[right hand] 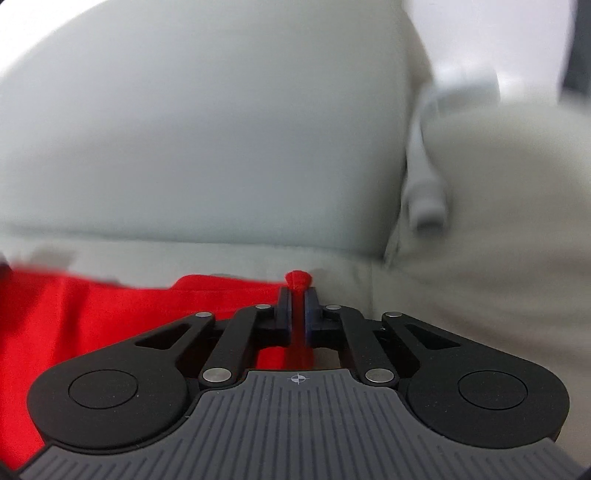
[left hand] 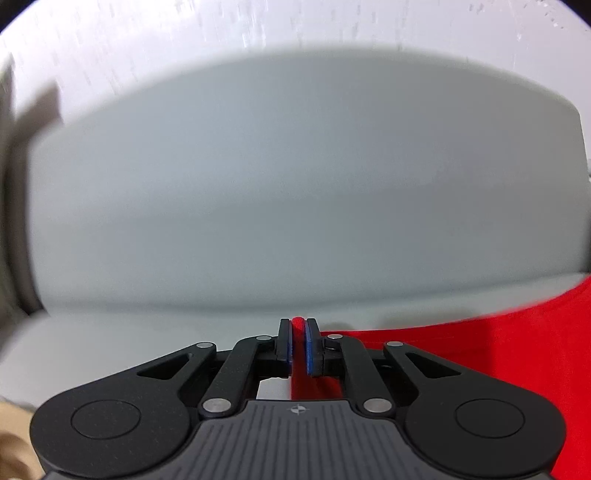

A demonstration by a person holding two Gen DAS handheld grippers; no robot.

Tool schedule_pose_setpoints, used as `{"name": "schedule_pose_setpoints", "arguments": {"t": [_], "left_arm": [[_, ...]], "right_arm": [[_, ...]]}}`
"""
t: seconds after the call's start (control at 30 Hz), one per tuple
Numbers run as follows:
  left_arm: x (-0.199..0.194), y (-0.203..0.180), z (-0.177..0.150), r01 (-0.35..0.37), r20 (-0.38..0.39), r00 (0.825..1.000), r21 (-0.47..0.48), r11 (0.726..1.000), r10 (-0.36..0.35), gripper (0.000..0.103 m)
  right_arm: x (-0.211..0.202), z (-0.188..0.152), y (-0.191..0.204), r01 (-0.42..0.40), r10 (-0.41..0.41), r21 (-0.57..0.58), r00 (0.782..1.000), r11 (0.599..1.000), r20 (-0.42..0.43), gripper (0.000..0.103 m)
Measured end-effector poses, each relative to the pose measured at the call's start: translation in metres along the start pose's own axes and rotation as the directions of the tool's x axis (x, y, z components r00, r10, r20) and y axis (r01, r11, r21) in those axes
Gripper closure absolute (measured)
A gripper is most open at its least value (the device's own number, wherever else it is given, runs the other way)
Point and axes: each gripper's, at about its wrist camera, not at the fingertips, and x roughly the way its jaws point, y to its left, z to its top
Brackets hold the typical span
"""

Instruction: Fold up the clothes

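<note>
A red garment (left hand: 498, 354) spreads to the right of my left gripper (left hand: 297, 325), which is shut on a pinch of its edge; red cloth pokes out between the blue pads. In the right wrist view the same red garment (right hand: 92, 317) spreads to the left of my right gripper (right hand: 297, 286), which is shut on another bunched bit of its edge. The cloth hangs between the two grippers just above a pale grey sofa seat (left hand: 110, 339). Most of the garment is hidden below the grippers.
A pale grey sofa back cushion (left hand: 295, 184) fills the view ahead, also in the right wrist view (right hand: 207, 129). A beige cushion or armrest (right hand: 498, 206) stands to the right, with a grey cable-like piece (right hand: 424, 192) beside it. A white wall (left hand: 184, 29) is behind.
</note>
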Motion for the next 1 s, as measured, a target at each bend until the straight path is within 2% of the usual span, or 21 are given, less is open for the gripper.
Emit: {"name": "schedule_pose_setpoints", "arguments": {"t": [0.1,0.13,0.17,0.2,0.23,0.27,0.3,0.33,0.4,0.47,0.53,0.63,0.7,0.8,0.87,0.93,1.0], "left_arm": [[0.021,-0.006,-0.002,-0.025,-0.057,0.998,0.042,0.999,0.027,0.093],[0.032,-0.011,-0.008,-0.043,-0.09,0.995,0.064,0.997,0.049,0.088],[0.041,-0.017,-0.013,-0.059,-0.11,0.991,0.09,0.994,0.069,0.087],[0.041,-0.022,-0.013,-0.071,-0.099,0.992,0.122,0.99,0.083,0.087],[0.04,-0.027,-0.013,-0.083,-0.091,0.991,0.154,0.985,0.098,0.085],[0.038,-0.031,-0.01,-0.094,-0.093,0.989,0.179,0.979,0.112,0.081],[0.035,-0.031,-0.007,-0.096,-0.1,0.988,0.18,0.979,0.116,0.065],[0.03,-0.028,-0.001,-0.096,-0.11,0.987,0.168,0.981,0.115,0.052],[0.017,-0.02,0.009,-0.094,-0.119,0.987,0.121,0.988,0.109,0.051],[-0.004,-0.009,0.021,-0.1,-0.146,0.983,0.071,0.992,0.11,0.051],[-0.032,-0.005,0.029,-0.099,-0.172,0.979,0.061,0.993,0.108,0.051],[-0.068,-0.007,0.036,-0.085,-0.204,0.974,0.084,0.993,0.101,0.049],[-0.093,-0.011,0.037,-0.068,-0.219,0.971,0.113,0.991,0.092,0.041],[-0.153,-0.023,0.028,-0.02,-0.255,0.964,0.188,0.982,0.069,0.04],[-0.194,-0.031,0.008,0.021,-0.278,0.96,0.211,0.977,0.039,0.04],[-0.215,-0.037,-0.008,0.06,-0.299,0.954,0.191,0.98,-0.001,0.04],[-0.239,-0.041,-0.023,0.095,-0.319,0.946,0.116,0.989,-0.053,0.04]], "right_arm": [[0.001,0.001,0.005,0.039,-0.038,-0.039,0.999,0.998,0.028,0.098],[0.014,-0.002,0.007,0.043,-0.044,-0.037,0.999,0.998,-0.018,0.098],[0.024,-0.006,0.01,0.054,-0.055,-0.034,0.997,0.998,-0.049,0.098],[0.033,-0.01,0.013,0.064,-0.067,-0.031,0.995,0.997,-0.078,0.097],[0.035,-0.01,0.015,0.076,-0.077,-0.024,0.994,0.997,-0.075,0.09],[0.034,-0.007,0.017,0.087,-0.087,0.003,0.992,0.996,-0.088,0.088],[0.034,-0.006,0.015,0.089,-0.088,0.01,0.992,0.996,-0.092,0.081],[0.029,-0.001,0.011,0.084,-0.08,0.033,0.992,0.996,-0.102,0.068],[0.015,0.006,0.002,0.056,-0.049,0.071,0.994,0.996,-0.096,0.062],[-0.021,0.017,-0.009,0.038,-0.029,0.115,0.997,0.993,-0.078,0.06],[-0.043,0.023,-0.016,0.024,-0.015,0.129,0.997,0.991,-0.075,0.056],[-0.087,0.025,-0.018,0.007,0.003,0.124,0.997,0.992,-0.074,0.052],[-0.122,0.024,-0.019,-0.012,0.02,0.112,0.998,0.994,-0.066,0.051],[-0.171,0.018,-0.018,-0.035,0.041,0.097,0.997,0.995,-0.06,0.049],[-0.207,0.003,-0.015,-0.067,0.075,0.091,0.994,0.994,-0.078,0.049],[-0.226,-0.01,-0.017,-0.112,0.123,0.097,0.986,0.989,-0.114,0.049],[-0.245,-0.03,-0.016,-0.153,0.168,0.116,0.976,0.981,-0.139,0.049]]}}
